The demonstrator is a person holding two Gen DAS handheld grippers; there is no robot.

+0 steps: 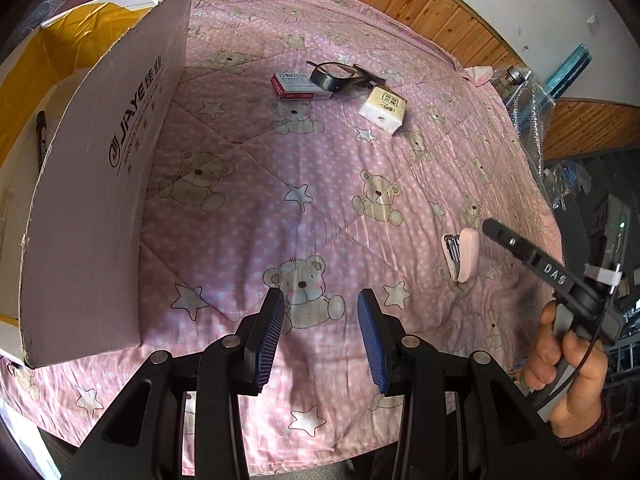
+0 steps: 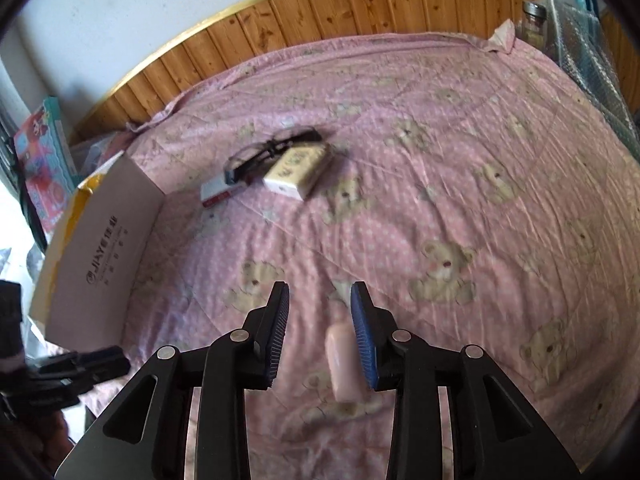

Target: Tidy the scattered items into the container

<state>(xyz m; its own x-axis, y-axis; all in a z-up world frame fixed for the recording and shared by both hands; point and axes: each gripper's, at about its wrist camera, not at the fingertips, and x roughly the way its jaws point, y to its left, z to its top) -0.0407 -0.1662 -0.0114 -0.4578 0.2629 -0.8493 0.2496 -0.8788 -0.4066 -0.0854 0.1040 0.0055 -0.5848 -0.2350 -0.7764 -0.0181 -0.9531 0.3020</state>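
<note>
A pink stapler (image 2: 344, 360) lies on the pink bear-print quilt (image 2: 440, 160). It sits between the fingers of my open right gripper (image 2: 320, 286), close to the right pad, and is not clamped. In the left wrist view the stapler (image 1: 462, 254) is at the right, with the right gripper's finger (image 1: 504, 236) beside it. My left gripper (image 1: 320, 294) hovers open and empty over the quilt near the cardboard box (image 1: 100, 180). A black marker (image 1: 40, 132) lies inside the box. Farther back lie a red-white packet (image 1: 296, 88), glasses (image 1: 340, 74) and a cream box (image 1: 384, 110).
A wood-panelled wall (image 2: 320, 8) runs behind the bed. At the far right corner stand a glass jar (image 2: 534, 20) and bubble wrap (image 2: 600, 60). A colourful carton (image 2: 40, 152) stands left of the bed. A hand (image 1: 568, 368) holds the right gripper's handle.
</note>
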